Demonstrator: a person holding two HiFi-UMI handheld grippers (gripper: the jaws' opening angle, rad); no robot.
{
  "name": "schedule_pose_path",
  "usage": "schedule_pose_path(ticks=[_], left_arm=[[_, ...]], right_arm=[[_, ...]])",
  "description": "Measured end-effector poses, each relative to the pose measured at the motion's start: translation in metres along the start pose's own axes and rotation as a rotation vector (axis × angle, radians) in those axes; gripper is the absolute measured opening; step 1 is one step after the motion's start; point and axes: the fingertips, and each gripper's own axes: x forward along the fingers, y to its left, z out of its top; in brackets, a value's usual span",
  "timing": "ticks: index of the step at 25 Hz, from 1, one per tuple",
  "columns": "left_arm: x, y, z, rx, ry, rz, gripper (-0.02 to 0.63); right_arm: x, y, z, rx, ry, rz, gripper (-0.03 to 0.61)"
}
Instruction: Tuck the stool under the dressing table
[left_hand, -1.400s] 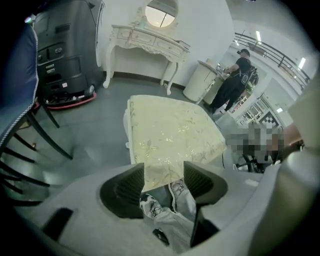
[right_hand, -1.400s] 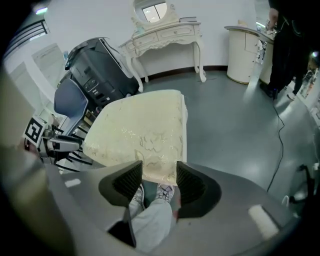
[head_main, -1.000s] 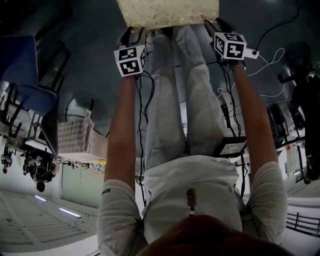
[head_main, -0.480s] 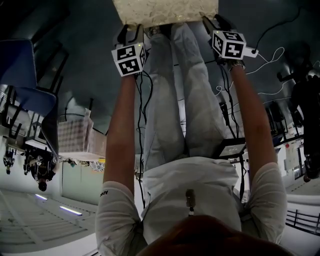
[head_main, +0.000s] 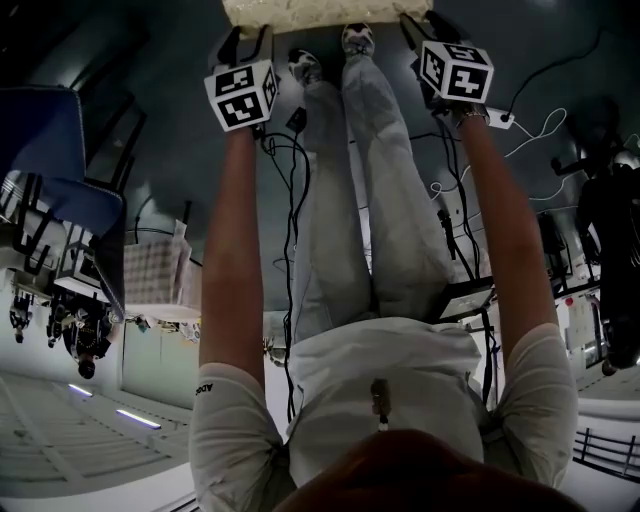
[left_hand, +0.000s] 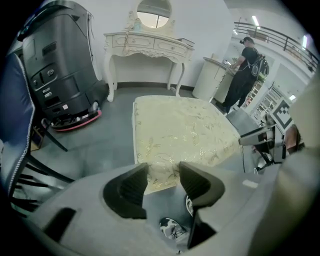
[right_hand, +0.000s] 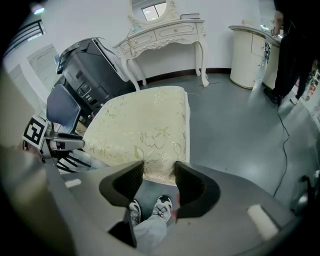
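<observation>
Pushing the stool toward the table is the step I judge to be in hand, and it is far from finished. The cream upholstered stool (left_hand: 180, 130) with its gold leaf pattern stands out on the grey floor (left_hand: 105, 135), well apart from the white carved dressing table (left_hand: 147, 45) against the far wall.

My left tongs (left_hand: 163, 170) are set at the stool's near edge, toward its left corner, with the jaws wide apart. The seat fabric shows in the gap, but neither pad pinches it, so I read them as bearing on the edge, not gripping. My right tongs (right_hand: 159, 170) stand likewise at the near edge toward the right corner, jaws spread and nothing clamped.

Next I need a level, even shove from both sides, so the stool runs straight between the table's legs without slewing. Its seat looks nearly as wide as the opening there, so I must line it up first. A black wheeled machine (left_hand: 60, 65) sits just left of the table, and drifting that way could snag the stool.
</observation>
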Motion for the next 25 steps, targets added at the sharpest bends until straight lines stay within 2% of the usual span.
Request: schedule_pose_path(ticks=[7,11,18,25], left_arm=[[0.026,0.017,0.057,-0.003,-0.015,0.033,0.199],[0.039,0.024,0.092,-0.006,-0.022,0.023,0.201],[0.069,0.048,0.159,0.012,-0.089,0.030,0.199],[0.097,0.062,0.237,0.050,-0.079,-0.026,0.204]], right_arm=[[0.021,-0.009,0.062,0.002,0.002,0.008,0.212],[0.031,-0.018,0.099,0.006,-0.025,0.003,0.212],[0.059,-0.025,0.168,0.027,-0.051,-0.032,0.207],[0.073,-0.041,0.237,0.071,-0.076,-0.090,0.206]])
